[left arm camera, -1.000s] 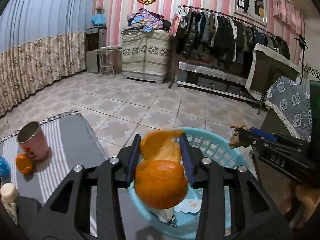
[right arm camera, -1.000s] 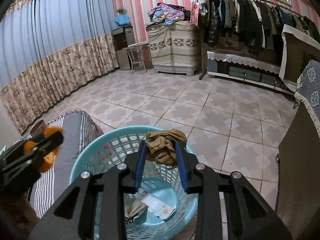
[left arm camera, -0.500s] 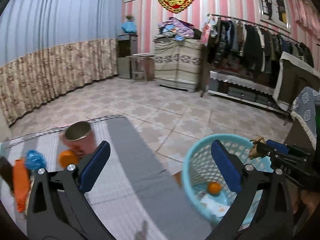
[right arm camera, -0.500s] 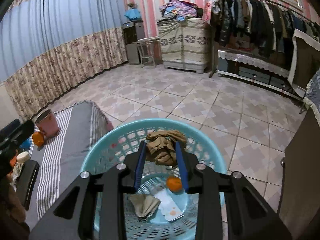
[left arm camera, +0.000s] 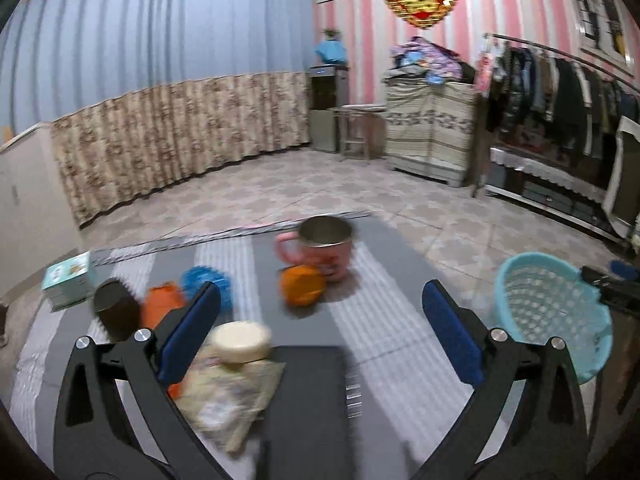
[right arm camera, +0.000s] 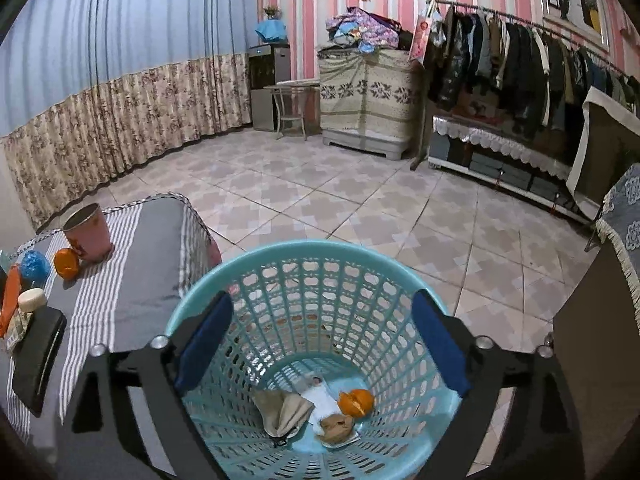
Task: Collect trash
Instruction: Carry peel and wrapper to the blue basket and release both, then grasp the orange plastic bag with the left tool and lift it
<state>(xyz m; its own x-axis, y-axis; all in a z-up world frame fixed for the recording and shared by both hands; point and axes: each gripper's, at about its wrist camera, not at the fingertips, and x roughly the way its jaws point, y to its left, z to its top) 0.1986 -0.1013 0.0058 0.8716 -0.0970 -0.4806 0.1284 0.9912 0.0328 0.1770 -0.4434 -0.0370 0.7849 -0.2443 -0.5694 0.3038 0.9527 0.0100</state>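
Your left gripper (left arm camera: 320, 328) hovers level over the table (left arm camera: 384, 280), jaws wide apart w/ nothing in them; orange peel (left arm camera: 301, 285) lies just ahead between them. Your right gripper (right arm camera: 320, 344) tilts down over the basket (right arm camera: 304, 252), jaws wide, empty; trash (right arm camera: 335, 426) sits below.

Left wrist view sits low over the striped table (left arm camera: 384, 280), looking along it toward the far edge and curtain wall, basket (left arm camera: 552, 312) off its right edge. Right wrist view hangs close above the basket (right arm camera: 320, 264), looking down inside. Both share the table's mug (left arm camera: 324, 248) (right arm camera: 88, 232), basket and back wall.
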